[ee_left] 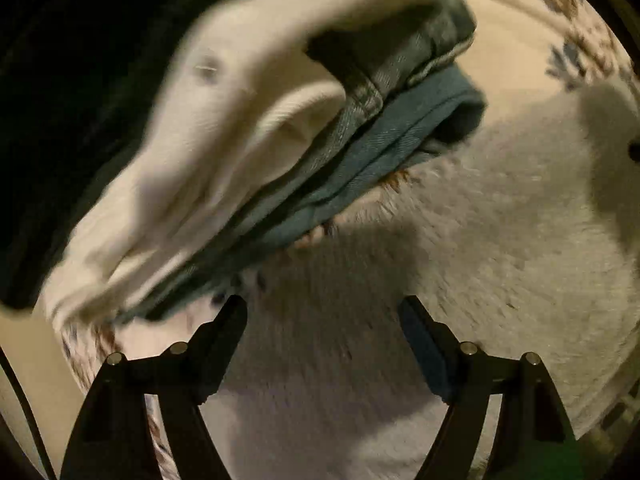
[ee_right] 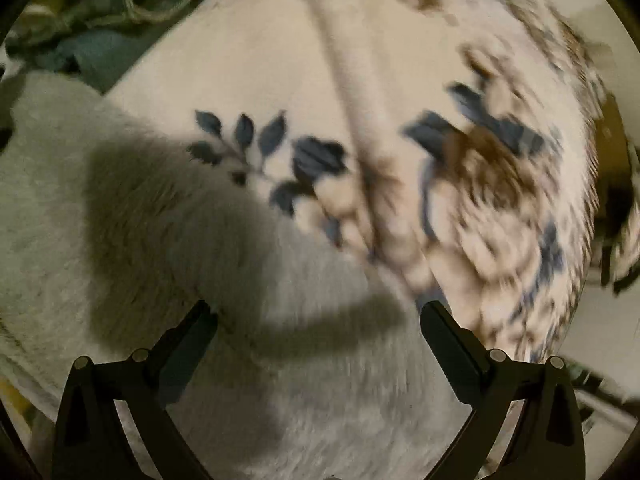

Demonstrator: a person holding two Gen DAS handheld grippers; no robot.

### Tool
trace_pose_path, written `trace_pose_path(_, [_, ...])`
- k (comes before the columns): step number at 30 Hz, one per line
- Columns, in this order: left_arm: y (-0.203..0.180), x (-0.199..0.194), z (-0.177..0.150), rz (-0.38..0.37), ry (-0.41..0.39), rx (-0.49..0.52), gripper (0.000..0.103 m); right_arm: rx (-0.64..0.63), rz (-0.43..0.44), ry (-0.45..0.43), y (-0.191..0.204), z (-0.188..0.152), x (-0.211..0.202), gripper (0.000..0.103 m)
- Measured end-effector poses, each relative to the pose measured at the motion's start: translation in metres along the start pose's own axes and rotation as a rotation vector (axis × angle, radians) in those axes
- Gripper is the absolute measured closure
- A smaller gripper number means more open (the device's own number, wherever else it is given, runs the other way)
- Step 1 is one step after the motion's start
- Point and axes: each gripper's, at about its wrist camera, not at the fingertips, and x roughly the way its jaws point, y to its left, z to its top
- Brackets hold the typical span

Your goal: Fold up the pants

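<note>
Left wrist view showed the left claw [ee_left: 322, 312] spread wide and empty over a pale fuzzy garment [ee_left: 460, 248], probably the pants, though motion blur left that uncertain. Just beyond lay a stack of folded clothes [ee_left: 280, 152], cream over blue denim. Right claw [ee_right: 318, 318] was also wide, holding nothing, above the same fuzzy fabric on the floral bedspread [ee_right: 400, 80]. Risk: the thick pile could slip from a shallow pinch, or a pinch could also catch the bedspread.
</note>
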Motion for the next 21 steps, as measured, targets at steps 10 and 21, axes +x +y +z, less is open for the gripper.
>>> trace_pose_path(10, [0.001, 0.008, -0.011, -0.231, -0.051, 0.066, 0.095, 0.078, 0.173, -0.038, 0.0, -0.012, 0.01, 0.085])
trace_pose_path(21, [0.013, -0.144, -0.123, -0.229, -0.321, -0.178, 0.096, 0.258, 0.218, -0.263, -0.008, -0.148, -0.088, 0.09])
